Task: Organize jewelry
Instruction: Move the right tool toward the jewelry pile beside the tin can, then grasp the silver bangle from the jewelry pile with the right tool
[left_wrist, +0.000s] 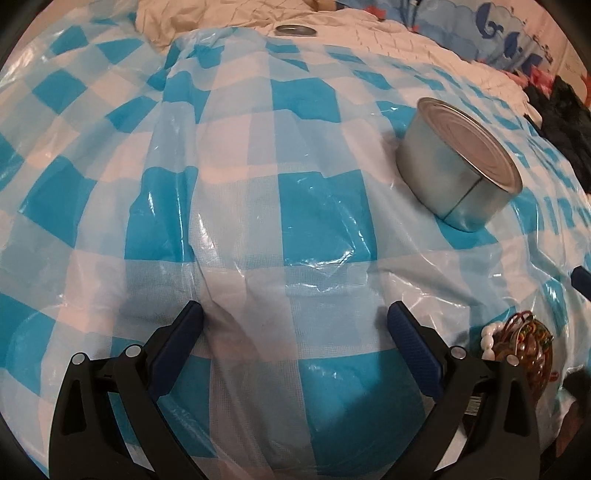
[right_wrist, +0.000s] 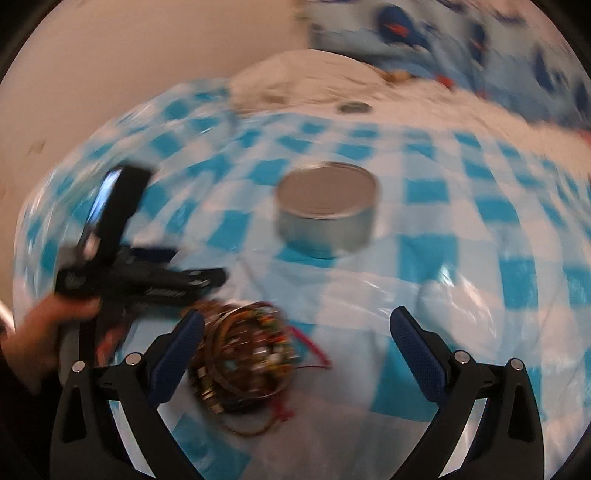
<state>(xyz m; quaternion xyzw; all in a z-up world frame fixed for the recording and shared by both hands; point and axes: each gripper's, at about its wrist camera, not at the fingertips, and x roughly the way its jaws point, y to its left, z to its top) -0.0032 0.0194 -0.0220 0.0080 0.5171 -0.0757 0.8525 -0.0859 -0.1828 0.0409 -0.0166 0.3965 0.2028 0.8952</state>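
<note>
Left wrist view: the left tongs (left_wrist: 295, 314) are wide and empty. The jewelry pile (left_wrist: 521, 343) sits low right, beside them.

Right wrist view: the right tongs (right_wrist: 295, 325) are wide too. The pile (right_wrist: 247, 362) lies just inside their left finger, nearer this hand. The tin can (right_wrist: 327, 210) waits farther up.

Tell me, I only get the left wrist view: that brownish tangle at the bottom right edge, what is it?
Observer: The right wrist view shows the whole pile of bracelets: a heap of bangles with red thread trailing out, lying on the checked cloth.
Operator: Is either gripper holding any of it?
Observer: No. The right gripper is open, with the pile beside its left finger.
Operator: Where is the tin from there?
Observer: The tin stands beyond the pile, apart from it.
Operator: Who holds my gripper?
Observer: A hand grips the left gripper, which is open over bare cloth.
</note>
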